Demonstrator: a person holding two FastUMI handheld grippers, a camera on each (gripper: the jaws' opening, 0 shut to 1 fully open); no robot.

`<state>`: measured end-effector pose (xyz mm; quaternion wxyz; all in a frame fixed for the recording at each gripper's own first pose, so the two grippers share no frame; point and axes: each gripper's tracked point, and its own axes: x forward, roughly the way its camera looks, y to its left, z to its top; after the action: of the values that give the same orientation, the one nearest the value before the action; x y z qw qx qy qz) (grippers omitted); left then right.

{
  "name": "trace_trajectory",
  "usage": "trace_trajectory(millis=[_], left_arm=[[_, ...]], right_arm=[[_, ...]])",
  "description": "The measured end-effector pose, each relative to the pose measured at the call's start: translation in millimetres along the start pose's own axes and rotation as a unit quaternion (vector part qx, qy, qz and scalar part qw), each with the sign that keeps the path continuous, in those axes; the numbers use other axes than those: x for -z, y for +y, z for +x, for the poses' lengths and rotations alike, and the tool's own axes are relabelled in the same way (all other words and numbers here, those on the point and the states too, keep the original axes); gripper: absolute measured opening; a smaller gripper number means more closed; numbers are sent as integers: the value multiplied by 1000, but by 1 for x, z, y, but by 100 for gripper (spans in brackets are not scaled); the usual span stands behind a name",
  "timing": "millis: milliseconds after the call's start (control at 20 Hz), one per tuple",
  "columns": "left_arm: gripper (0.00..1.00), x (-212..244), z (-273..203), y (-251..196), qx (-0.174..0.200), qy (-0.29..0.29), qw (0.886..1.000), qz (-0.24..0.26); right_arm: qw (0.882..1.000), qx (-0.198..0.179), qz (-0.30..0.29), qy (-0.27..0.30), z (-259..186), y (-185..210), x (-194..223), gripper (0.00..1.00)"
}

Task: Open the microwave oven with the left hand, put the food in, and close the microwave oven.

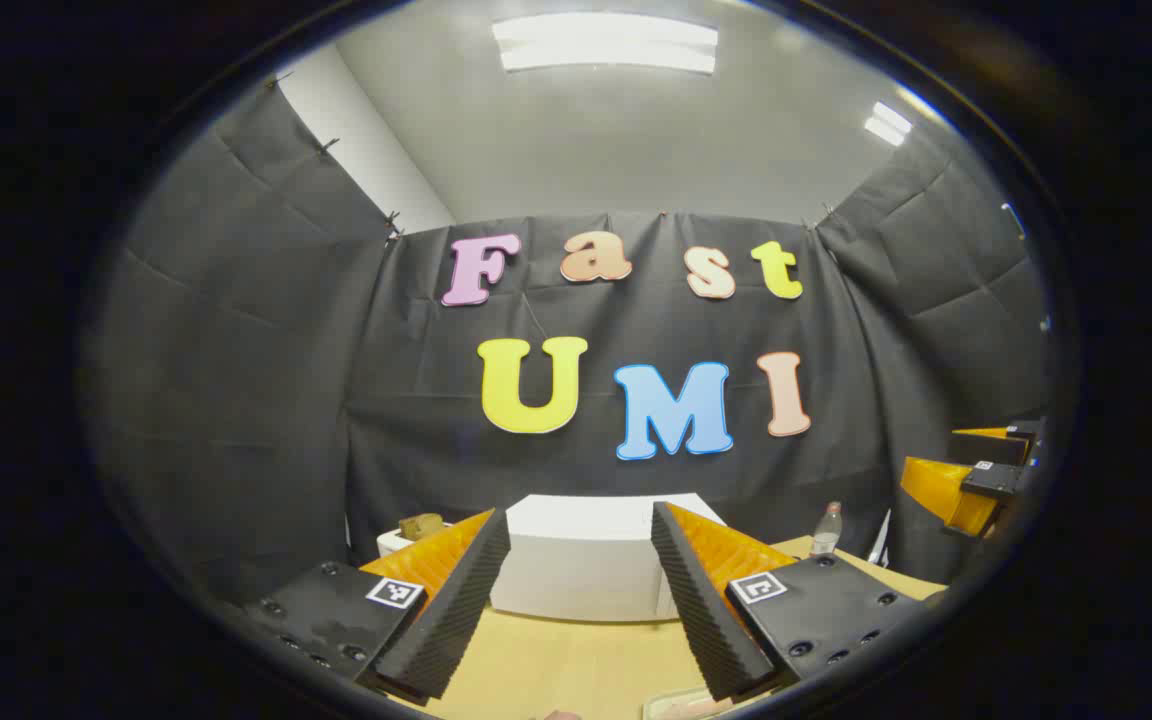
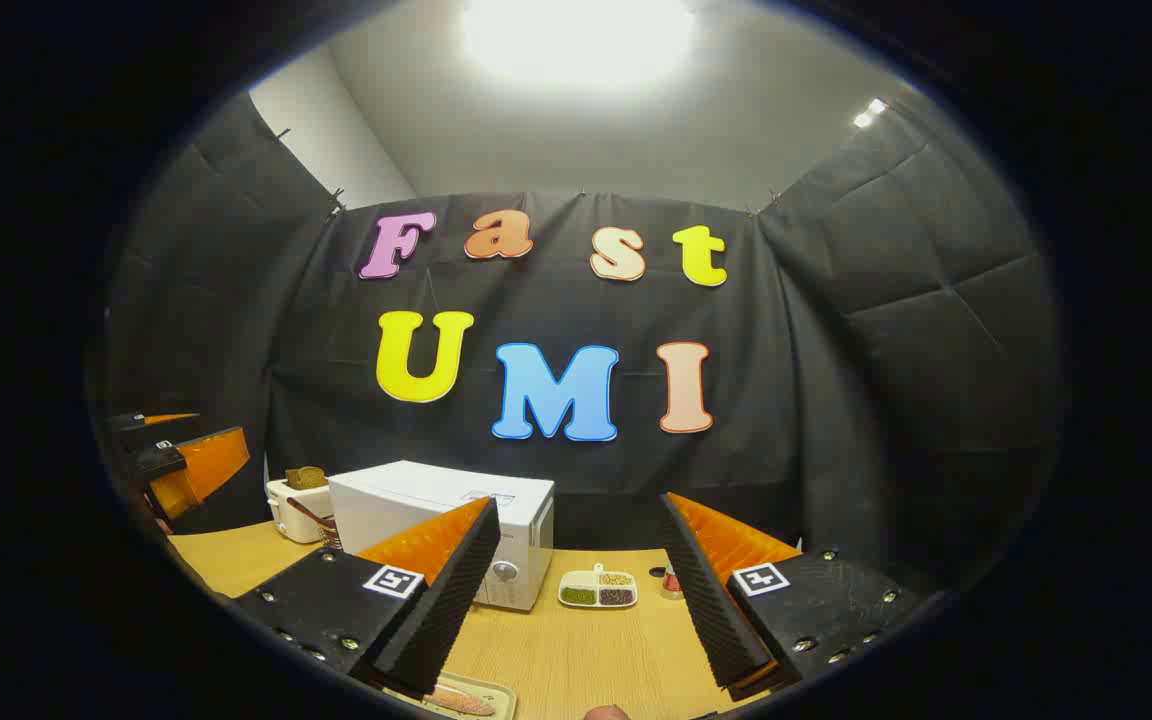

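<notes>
The white microwave [image 1: 586, 560] stands on the wooden table straight ahead of my left gripper [image 1: 579, 518], which hangs open and apart from it with nothing between its fingers. In the right gripper view the microwave [image 2: 416, 510] is left of centre, its door shut and a knob [image 2: 504, 570] on the front. My right gripper [image 2: 579, 505] is open and holds nothing. A pale tray with pinkish food [image 2: 464, 700] lies at the near table edge below it, and the tray's edge [image 1: 681, 705] lies under the left gripper too. Each gripper appears at the side of the other's view.
A white toaster [image 2: 296, 505] with bread in it stands left of the microwave, a spoon-like handle beside it. A small divided dish of grains [image 2: 598, 590] lies right of the microwave. A clear bottle [image 1: 826, 530] stands farther right. Bare wooden table [image 2: 576, 650] stretches in front.
</notes>
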<state>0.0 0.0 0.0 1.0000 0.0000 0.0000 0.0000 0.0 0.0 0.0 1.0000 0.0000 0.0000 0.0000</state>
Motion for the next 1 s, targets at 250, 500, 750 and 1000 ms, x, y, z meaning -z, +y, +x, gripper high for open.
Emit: trace_trajectory(millis=[250,500,750,1000], left_arm=[[95,5,1,-9,3,6,1000,-4],[96,7,4,-25,10,9,1000,-3],[96,4,9,-41,5,5,1000,4],[96,8,27,-63,2,-2,1000,19]], right_arm=[[1000,-1,1,6,-2,-4,6,96],[1000,-2,9,13,-1,-13,11,96],[1000,-10,12,4,2,-27,6,96],[999,-25,28,5,2,-46,7,96]])
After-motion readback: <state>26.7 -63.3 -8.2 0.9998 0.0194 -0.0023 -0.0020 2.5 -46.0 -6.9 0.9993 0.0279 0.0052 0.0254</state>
